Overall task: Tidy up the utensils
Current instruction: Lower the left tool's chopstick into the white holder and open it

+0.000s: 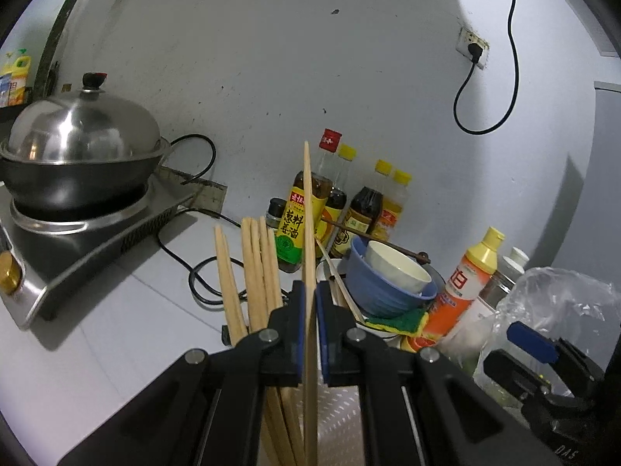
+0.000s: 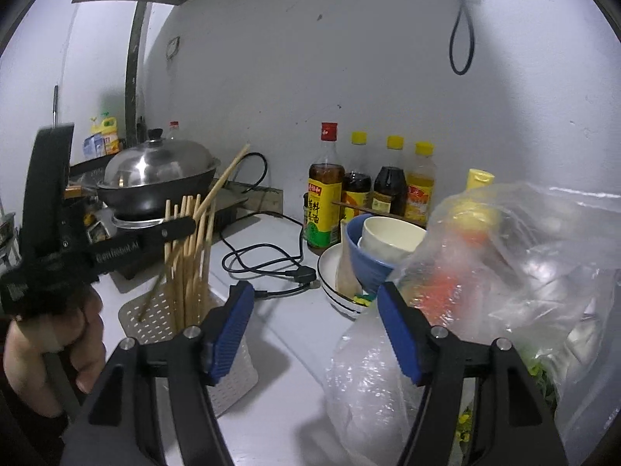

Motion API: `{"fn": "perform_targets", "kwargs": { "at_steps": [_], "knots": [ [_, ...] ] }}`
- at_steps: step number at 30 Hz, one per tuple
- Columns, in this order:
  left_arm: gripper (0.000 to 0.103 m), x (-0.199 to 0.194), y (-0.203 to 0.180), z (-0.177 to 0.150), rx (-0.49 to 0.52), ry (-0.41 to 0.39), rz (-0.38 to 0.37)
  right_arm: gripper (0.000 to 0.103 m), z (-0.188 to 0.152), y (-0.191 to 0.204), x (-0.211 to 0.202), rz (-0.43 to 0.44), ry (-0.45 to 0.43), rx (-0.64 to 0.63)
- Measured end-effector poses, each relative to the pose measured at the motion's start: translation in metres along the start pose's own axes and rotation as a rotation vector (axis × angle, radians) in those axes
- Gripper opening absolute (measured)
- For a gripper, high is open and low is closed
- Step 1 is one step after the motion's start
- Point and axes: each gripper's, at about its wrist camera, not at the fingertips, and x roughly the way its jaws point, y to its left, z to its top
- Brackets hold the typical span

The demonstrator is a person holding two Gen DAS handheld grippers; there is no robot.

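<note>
My left gripper (image 1: 309, 310) is shut on a wooden chopstick (image 1: 308, 233) that stands nearly upright between its blue pads. The chopstick's lower end reaches into the white perforated utensil holder (image 2: 233, 369), where several other chopsticks (image 1: 256, 268) stand. In the right wrist view the left gripper (image 2: 190, 225) holds the tilted chopstick (image 2: 225, 178) above the holder, with the bundle of chopsticks (image 2: 190, 272) below. My right gripper (image 2: 316, 330) is open and empty, to the right of the holder, above the counter.
A lidded wok (image 1: 77, 155) sits on an induction cooker (image 1: 77, 240) at left, its black cable (image 2: 264, 260) across the counter. Sauce bottles (image 2: 368, 190) line the wall. Stacked bowls (image 2: 372, 248) with a utensil, a detergent bottle (image 1: 465, 287) and plastic bags (image 2: 504, 272) crowd the right.
</note>
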Motion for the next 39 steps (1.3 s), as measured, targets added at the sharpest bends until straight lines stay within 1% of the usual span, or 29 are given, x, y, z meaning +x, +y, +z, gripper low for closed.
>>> {"fn": "perform_targets", "kwargs": {
  "at_steps": [2,9,13,16,22,26,27,28,29,31,34,36,38,39],
  "knots": [
    [0.005,0.001,-0.001,-0.004,0.009,0.001,0.006,0.064,-0.001,-0.002,0.002,0.002,0.004,0.004],
    [0.005,0.004,-0.001,-0.017,0.043,0.068,0.027,0.064,-0.007,-0.003,0.010,0.022,0.024,0.014],
    [0.005,0.000,0.002,-0.021,0.048,0.094,0.018,0.064,-0.009,-0.005,0.012,0.027,0.033,0.029],
    [0.005,0.001,0.004,-0.025,0.060,0.138,0.008,0.064,-0.011,-0.004,0.013,0.025,0.045,0.031],
    [0.005,-0.003,0.009,-0.030,0.059,0.172,0.002,0.065,-0.010,0.001,0.010,0.022,0.048,0.033],
    [0.005,-0.011,0.012,-0.029,0.068,0.175,0.003,0.065,-0.009,0.002,0.007,0.031,0.054,0.058],
    [0.006,-0.013,0.013,-0.029,0.073,0.176,0.004,0.065,-0.009,0.002,0.006,0.035,0.056,0.069],
    [0.011,-0.014,0.013,-0.029,0.077,0.180,0.005,0.065,-0.008,0.002,0.005,0.036,0.057,0.078],
    [0.019,-0.017,0.014,-0.029,0.078,0.182,0.001,0.065,-0.008,0.003,0.004,0.034,0.058,0.083],
    [0.025,-0.023,0.017,-0.029,0.075,0.179,-0.007,0.065,-0.009,0.004,0.001,0.024,0.059,0.089],
    [0.026,-0.032,0.019,-0.028,0.092,0.174,-0.010,0.065,-0.009,0.007,0.000,0.019,0.066,0.094],
    [0.029,-0.038,0.023,-0.027,0.095,0.171,-0.010,0.065,-0.009,0.010,0.000,0.017,0.070,0.094],
    [0.036,-0.044,0.027,-0.027,0.095,0.166,-0.005,0.065,-0.010,0.014,-0.002,0.019,0.072,0.096],
    [0.037,-0.047,0.030,-0.026,0.093,0.162,-0.002,0.065,-0.009,0.016,-0.002,0.020,0.072,0.098]
  ]
}}
